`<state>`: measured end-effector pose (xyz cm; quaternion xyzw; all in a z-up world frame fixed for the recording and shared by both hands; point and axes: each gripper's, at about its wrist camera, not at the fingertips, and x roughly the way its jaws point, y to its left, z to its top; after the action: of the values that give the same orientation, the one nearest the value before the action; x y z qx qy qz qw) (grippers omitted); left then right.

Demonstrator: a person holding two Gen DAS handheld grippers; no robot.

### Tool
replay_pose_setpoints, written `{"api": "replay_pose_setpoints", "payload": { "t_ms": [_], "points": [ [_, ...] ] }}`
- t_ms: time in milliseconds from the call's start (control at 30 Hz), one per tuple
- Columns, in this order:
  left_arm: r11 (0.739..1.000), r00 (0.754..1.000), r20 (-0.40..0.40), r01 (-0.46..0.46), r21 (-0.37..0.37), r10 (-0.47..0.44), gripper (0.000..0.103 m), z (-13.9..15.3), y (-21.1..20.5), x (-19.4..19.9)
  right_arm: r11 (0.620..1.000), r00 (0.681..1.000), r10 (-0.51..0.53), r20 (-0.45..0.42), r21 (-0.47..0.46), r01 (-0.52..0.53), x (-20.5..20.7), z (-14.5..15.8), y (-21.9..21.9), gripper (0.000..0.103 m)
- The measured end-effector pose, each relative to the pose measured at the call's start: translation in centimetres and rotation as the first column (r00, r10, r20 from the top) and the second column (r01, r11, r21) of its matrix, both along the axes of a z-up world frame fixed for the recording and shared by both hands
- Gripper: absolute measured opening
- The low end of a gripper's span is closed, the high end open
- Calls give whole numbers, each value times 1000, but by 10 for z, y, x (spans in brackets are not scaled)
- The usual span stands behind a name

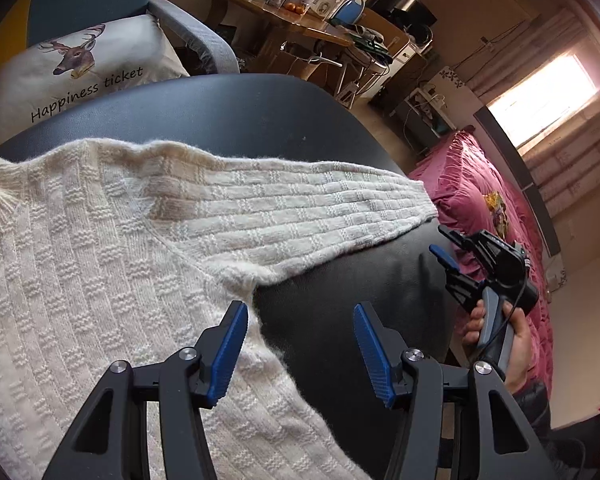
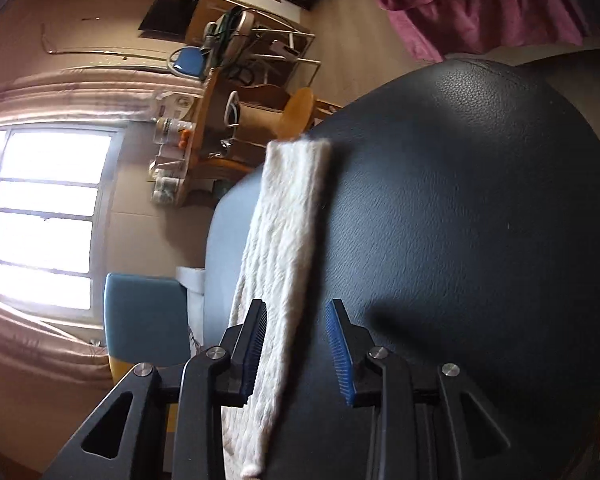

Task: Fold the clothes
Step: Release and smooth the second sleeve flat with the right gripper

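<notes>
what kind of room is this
Most likely a lived-in bedroom at home: a bed with a pink cover, a curtained window and a cluttered wooden desk surround the sweater.

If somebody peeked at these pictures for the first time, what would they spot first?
Probably the fluffy cream knitted sweater spread over the black leather table, one long sleeve stretched toward its far edge. Next, the white cushion with a deer picture on the chair behind, and the bright pink bedspread to the right.
</notes>
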<state>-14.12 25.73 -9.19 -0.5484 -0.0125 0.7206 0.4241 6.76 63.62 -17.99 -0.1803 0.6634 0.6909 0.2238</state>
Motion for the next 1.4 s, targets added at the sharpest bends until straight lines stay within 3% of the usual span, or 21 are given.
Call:
{"api": "replay_pose_setpoints", "payload": {
  "t_ms": [100,133,167,200,300,367,433,533,600,633,733,833,900,933,1000,1033,1067,1133,1200,1300,1400],
  "points": [
    [1000,1000,-1,-12,-16,12,57,-5,-5,-1,1000,999,15,-43,0,-15,-22,-5,13,29],
    [999,1000,-7,-20,-27,20,57,-6,-7,-3,998,996,62,-62,31,-61,-34,-4,17,29],
    [999,1000,-5,-28,-31,28,57,-7,-8,-6,993,993,106,-59,62,-102,-46,-3,17,25],
    [999,999,-1,-36,-33,36,57,-8,-10,-9,986,988,145,-49,91,-140,-58,-2,16,14],
    [998,999,3,-53,-32,53,57,-4,-12,-21,954,964,253,-84,187,-234,-90,10,3,8],
    [999,999,14,-51,-19,51,57,1,-10,-31,902,923,370,-103,276,-331,-111,27,-14,6],
    [999,997,53,-47,3,47,57,3,0,-43,827,861,501,-82,338,-449,-135,40,-35,6],
    [998,990,133,-39,39,34,59,1,20,-61,699,773,632,56,388,-600,-163,45,-75,6],
    [997,983,178,-46,58,35,59,-2,36,-71,653,745,650,151,391,-649,-169,40,-94,6],
    [997,982,183,-54,63,42,59,-2,45,-76,657,747,647,157,384,-649,-167,37,-98,6],
    [998,989,145,-32,63,22,59,3,76,-84,719,787,609,95,353,-599,-139,36,-98,10],
    [993,994,-30,106,-58,-108,59,10,127,-73,788,829,559,21,296,-539,-102,35,-87,24],
    [957,960,-138,213,-198,-243,59,6,162,-56,826,854,520,-16,265,-498,-77,35,-79,25],
    [925,937,-144,275,-261,-319,59,-1,177,-48,832,861,508,-17,269,-485,-68,37,-76,25],
    [870,896,-225,269,-413,-384,60,-17,197,-37,838,872,489,-14,284,-465,-52,41,-70,25],
    [848,884,-240,259,-463,-401,60,-28,204,-36,843,879,477,-14,291,-453,-45,42,-66,25],
    [837,891,-225,248,-487,-394,60,-38,208,-38,852,887,461,-24,290,-435,-40,44,-61,25],
    [860,911,-219,220,-460,-350,66,-46,209,-42,880,905,421,-58,270,-391,-31,46,-47,27],
    [864,898,-253,217,-454,-359,66,-49,207,-38,914,929,360,-89,231,-332,-25,43,-30,27],
    [860,878,-271,249,-445,-394,50,-47,204,-34,961,966,250,-71,137,-238,-23,29,-2,30],
    [872,881,-282,240,-426,-380,17,-44,198,-36,984,984,167,-63,71,-162,-30,12,16,31]
  ]
}}
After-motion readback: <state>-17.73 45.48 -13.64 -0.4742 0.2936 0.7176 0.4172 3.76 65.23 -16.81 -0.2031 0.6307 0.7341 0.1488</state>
